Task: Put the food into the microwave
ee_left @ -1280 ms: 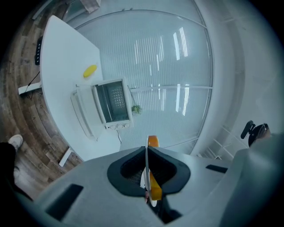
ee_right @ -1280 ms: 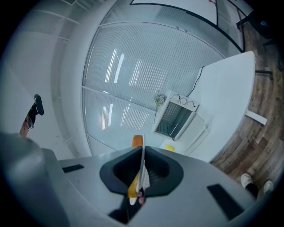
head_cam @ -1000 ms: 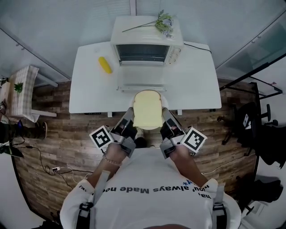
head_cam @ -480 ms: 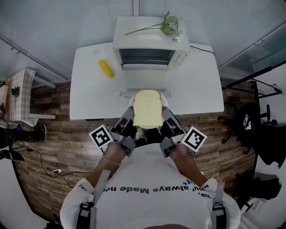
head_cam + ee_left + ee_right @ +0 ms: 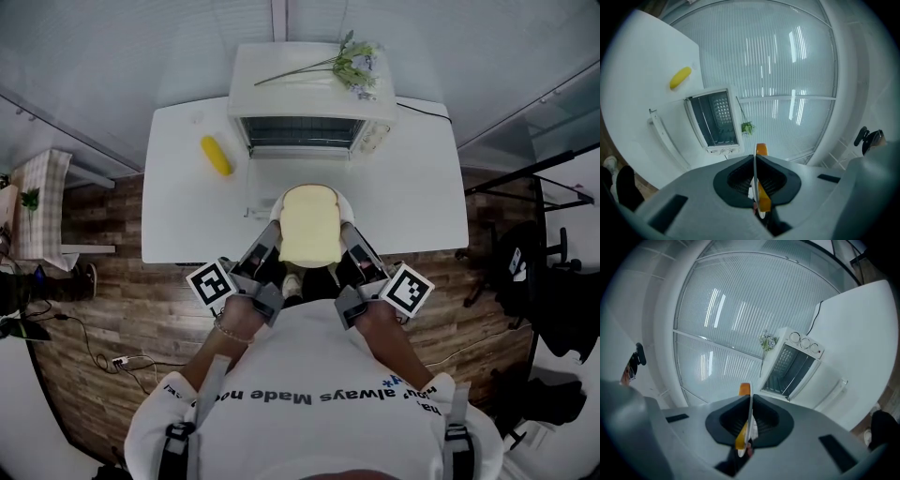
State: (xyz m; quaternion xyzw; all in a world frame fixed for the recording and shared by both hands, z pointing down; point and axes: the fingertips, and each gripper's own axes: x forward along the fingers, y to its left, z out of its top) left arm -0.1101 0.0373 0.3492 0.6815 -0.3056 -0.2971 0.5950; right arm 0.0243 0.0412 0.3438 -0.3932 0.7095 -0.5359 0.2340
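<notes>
Plate (image 5: 277, 207) nearer microwave (image 5: 281, 94), grippers (image 5: 271, 236) (image 5: 346, 234) level.

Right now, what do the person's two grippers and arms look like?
The left gripper and the right gripper are grey with black insets; each carries a white cube with a black square marker. The person wears a white printed T-shirt, a bracelet on the left wrist and dark shoulder straps.

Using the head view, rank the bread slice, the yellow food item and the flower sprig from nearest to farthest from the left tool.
1. The bread slice, on the plate right beside the left tool.
2. The yellow food item, on the table's left part.
3. The flower sprig, on top of the microwave at the back.
</notes>
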